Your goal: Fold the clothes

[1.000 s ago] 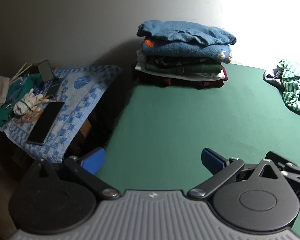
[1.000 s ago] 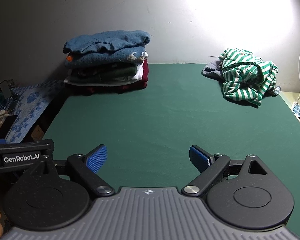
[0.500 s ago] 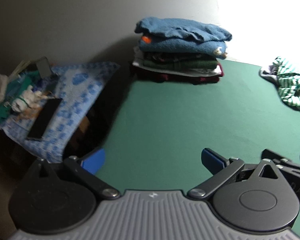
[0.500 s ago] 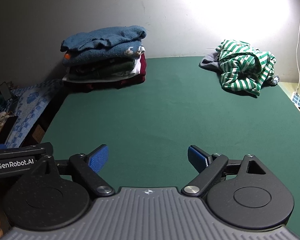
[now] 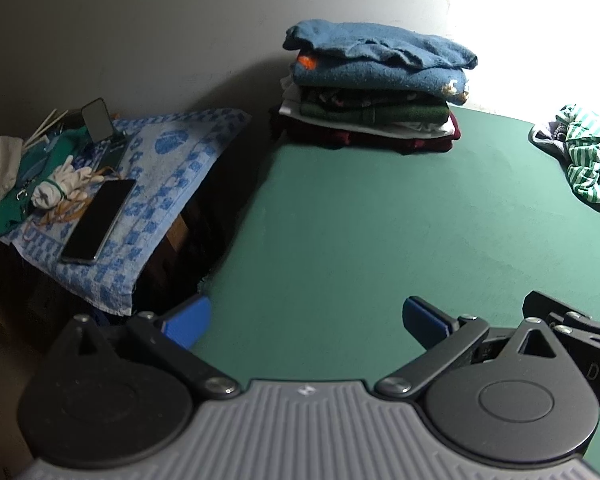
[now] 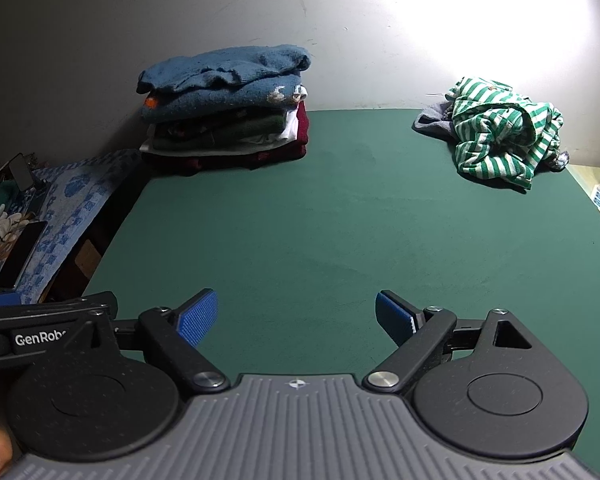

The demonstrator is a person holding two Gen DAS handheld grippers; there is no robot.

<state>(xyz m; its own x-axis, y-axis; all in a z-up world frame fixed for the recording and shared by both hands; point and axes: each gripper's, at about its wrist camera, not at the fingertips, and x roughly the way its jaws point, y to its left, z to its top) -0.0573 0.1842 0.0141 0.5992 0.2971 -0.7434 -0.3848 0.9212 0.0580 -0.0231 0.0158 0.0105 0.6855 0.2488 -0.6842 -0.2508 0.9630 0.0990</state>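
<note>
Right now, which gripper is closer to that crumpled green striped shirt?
The right gripper; the striped shirt lies ahead to its right. The left gripper sits farther left, beside the table's edge.

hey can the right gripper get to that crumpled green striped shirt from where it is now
Probably yes. The right gripper is open and empty, and only bare green table lies between it and the striped shirt at the far right. Nothing blocks the path, though it needs a forward reach.

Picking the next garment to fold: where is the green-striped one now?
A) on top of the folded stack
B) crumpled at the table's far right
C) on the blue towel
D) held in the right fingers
B: the striped garment lies crumpled at the table's far right, away from the stack.
</note>
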